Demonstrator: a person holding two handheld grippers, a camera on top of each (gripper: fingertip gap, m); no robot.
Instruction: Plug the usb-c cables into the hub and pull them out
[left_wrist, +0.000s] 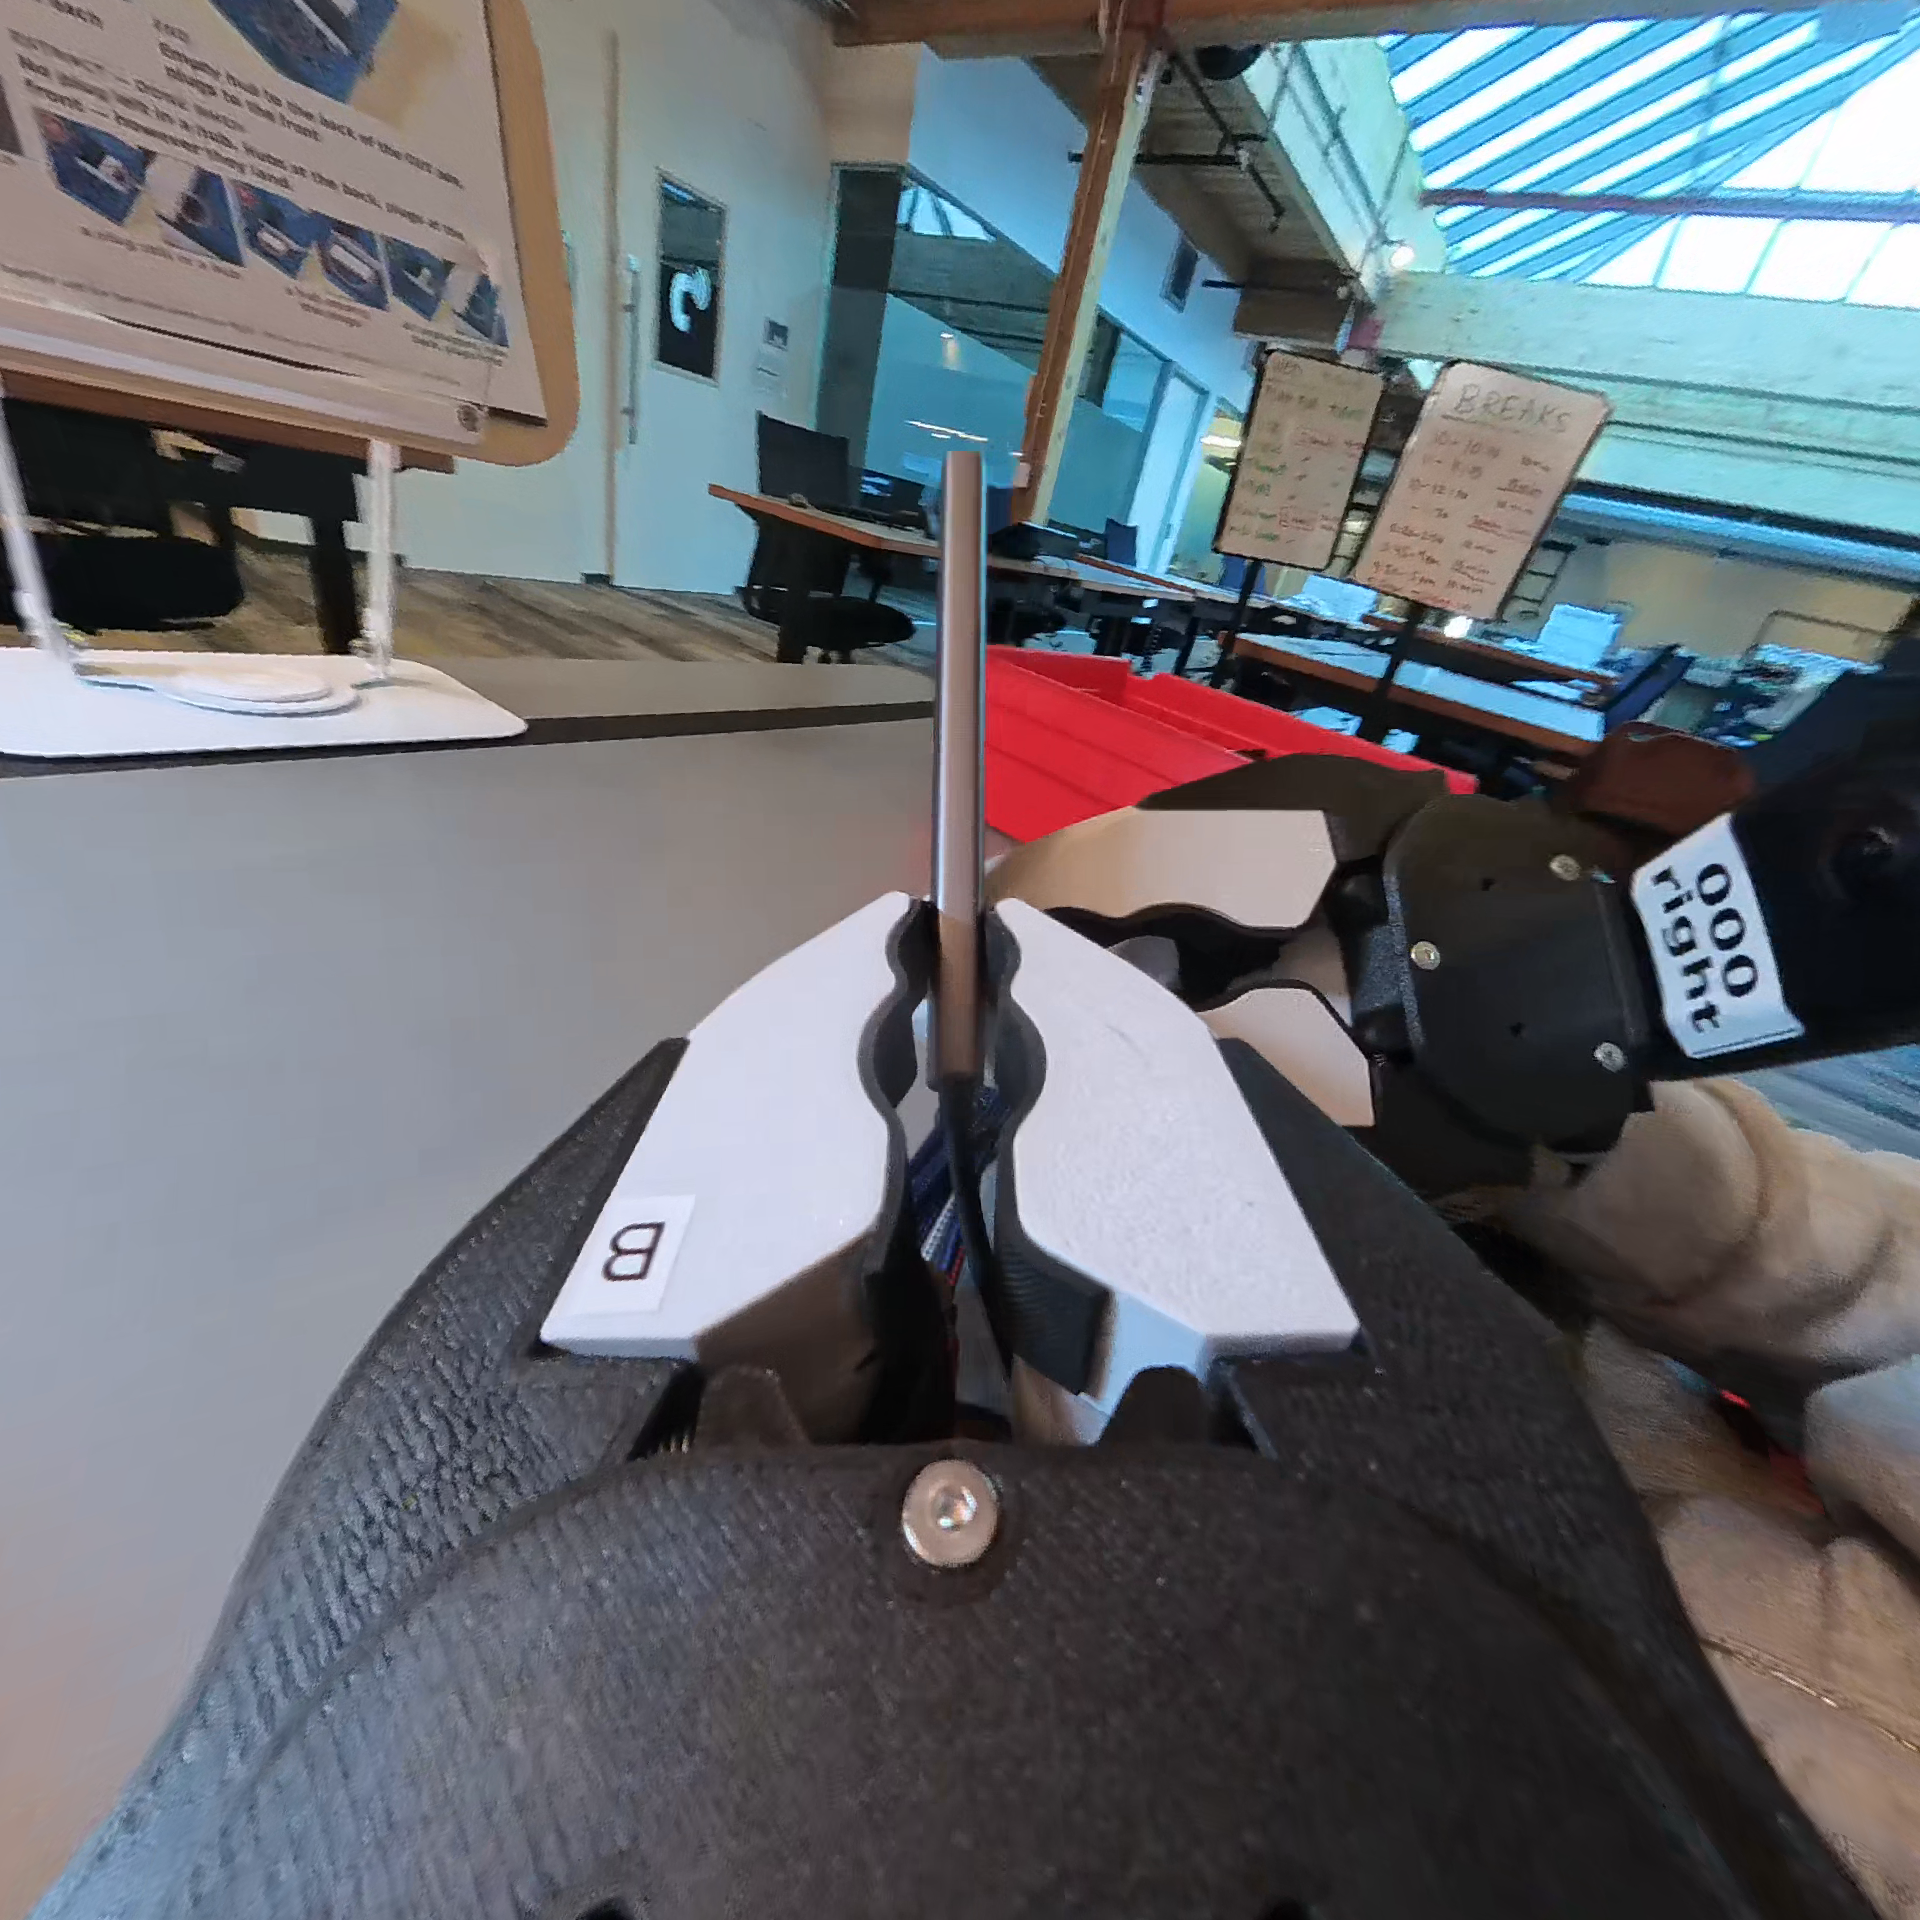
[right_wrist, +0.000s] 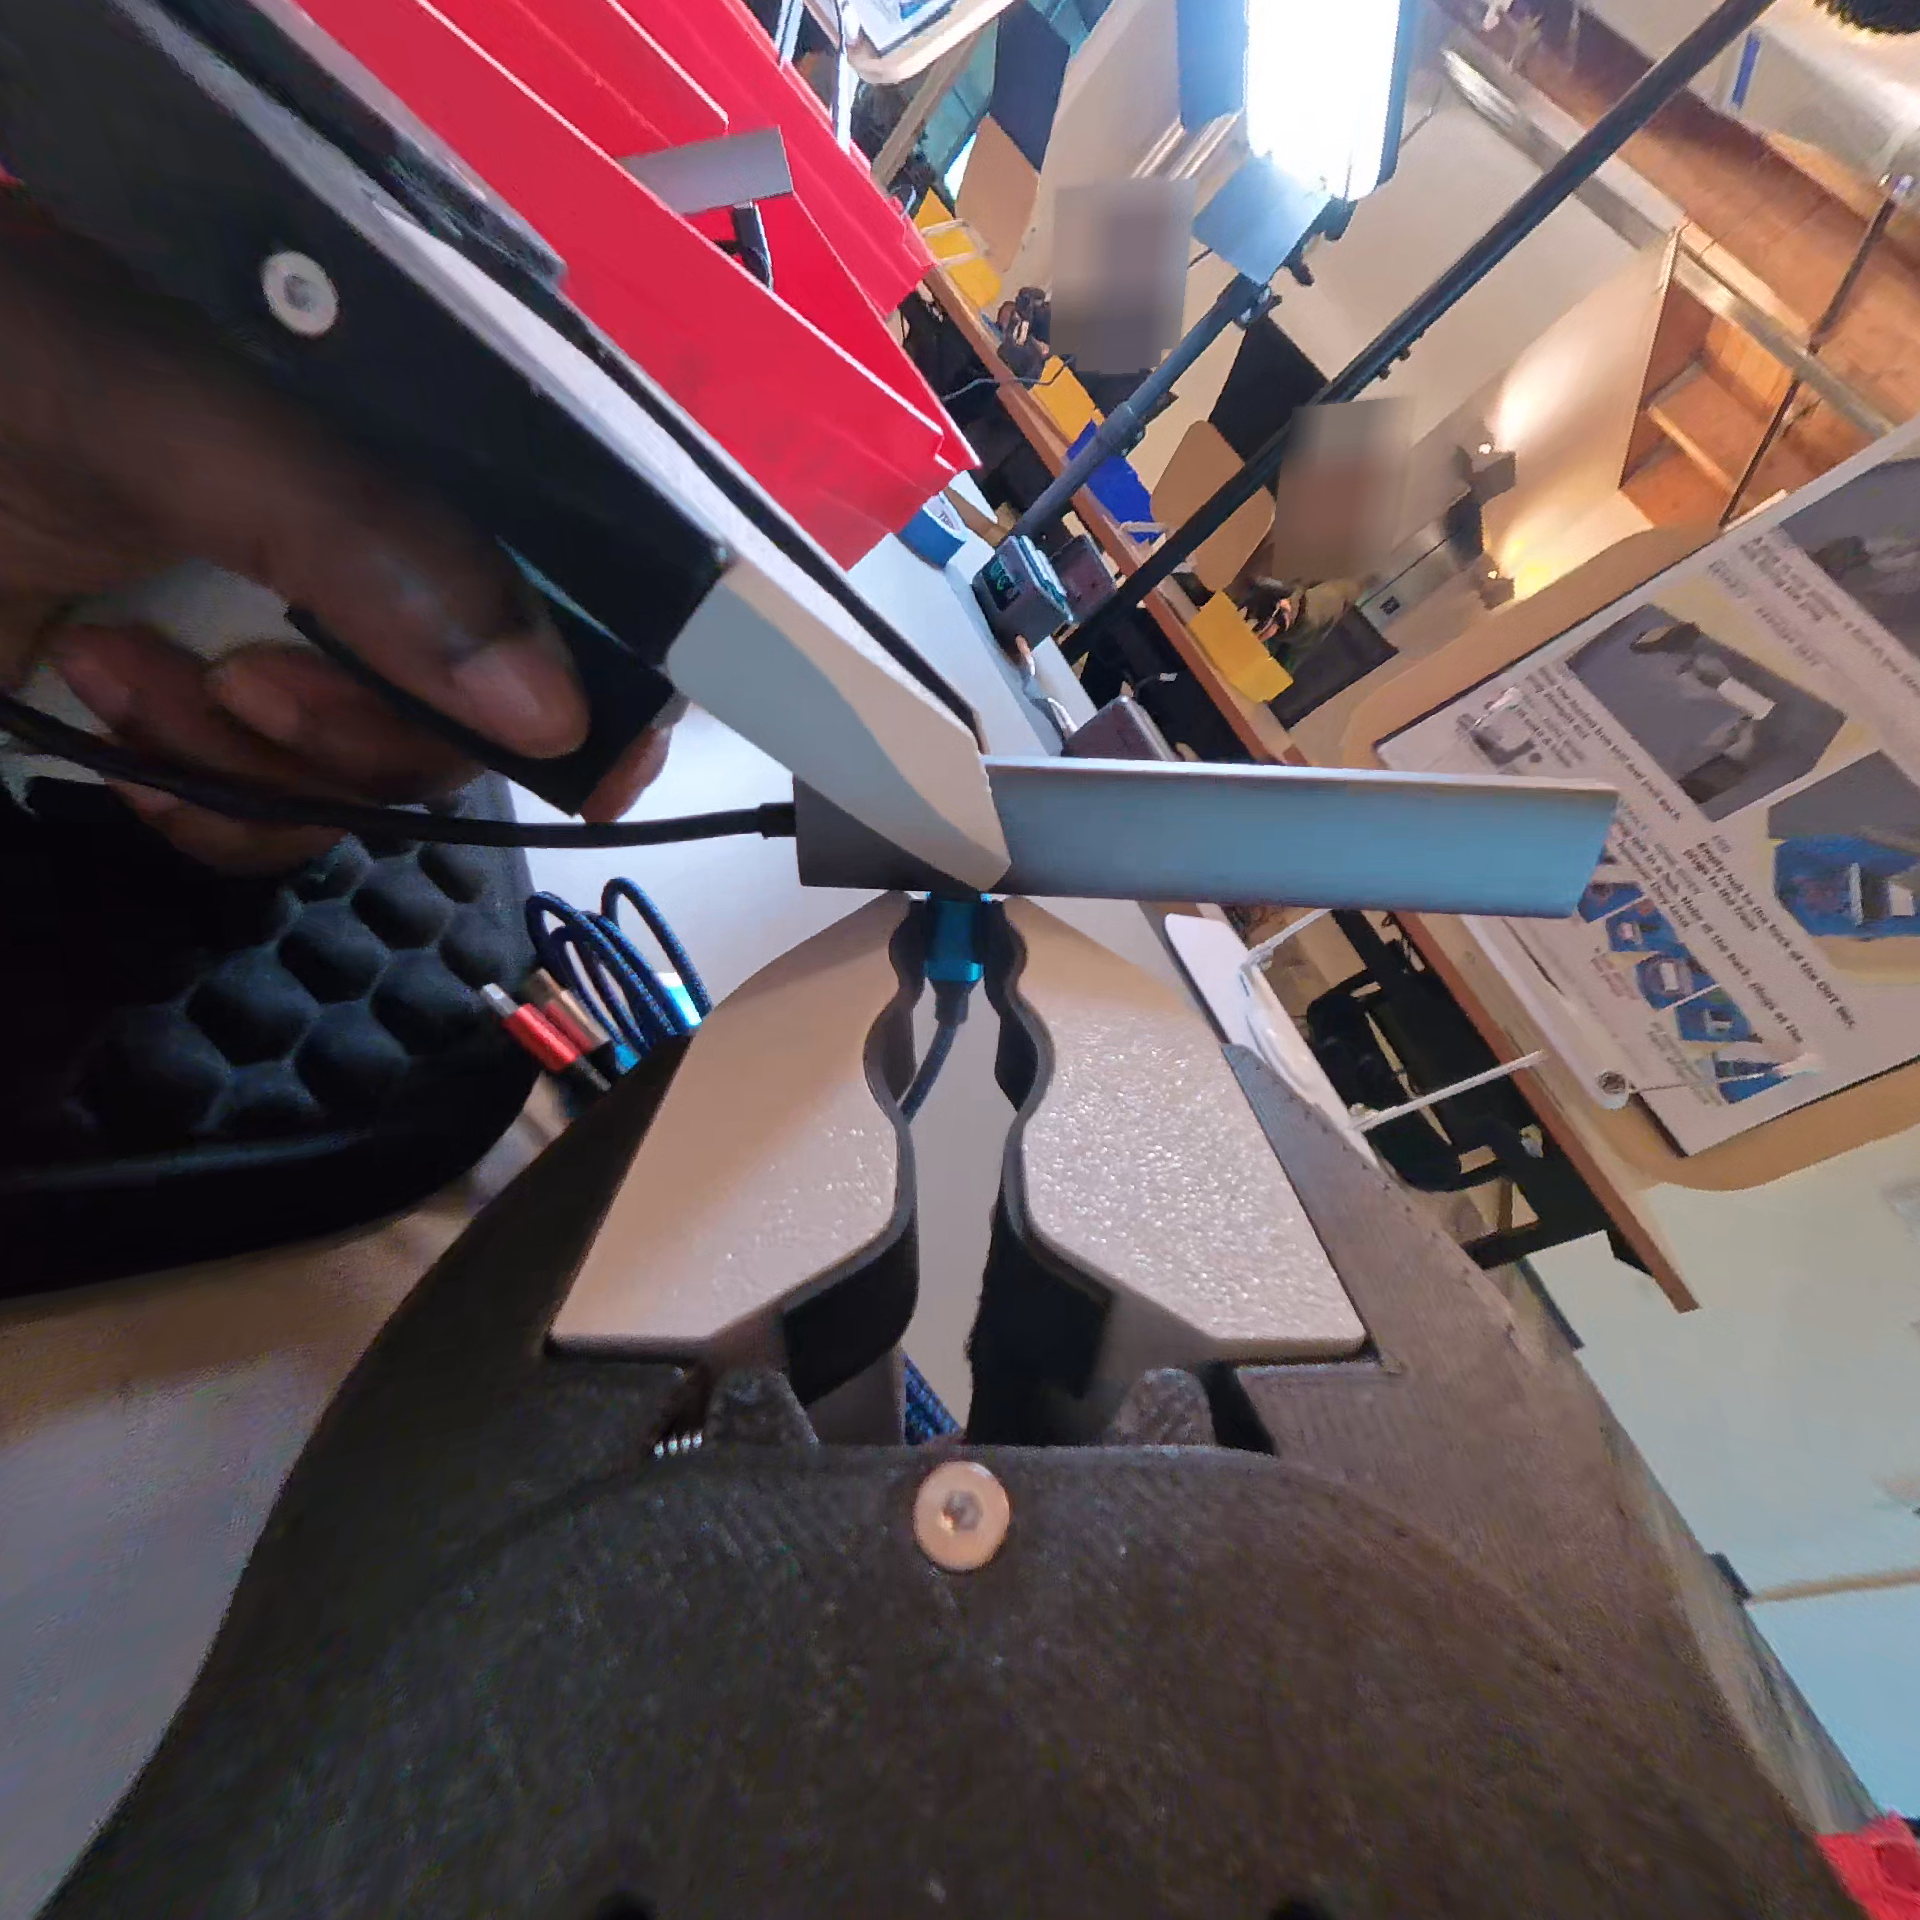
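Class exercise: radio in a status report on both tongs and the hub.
Left tongs shut on hub. Right tongs shut on blue plug, at hub's edge. Nothing in the way.

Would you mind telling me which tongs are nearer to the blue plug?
Right. The right tongs are shut on the blue plug beneath the hub; the left tongs clamp the hub itself, just above the plug.
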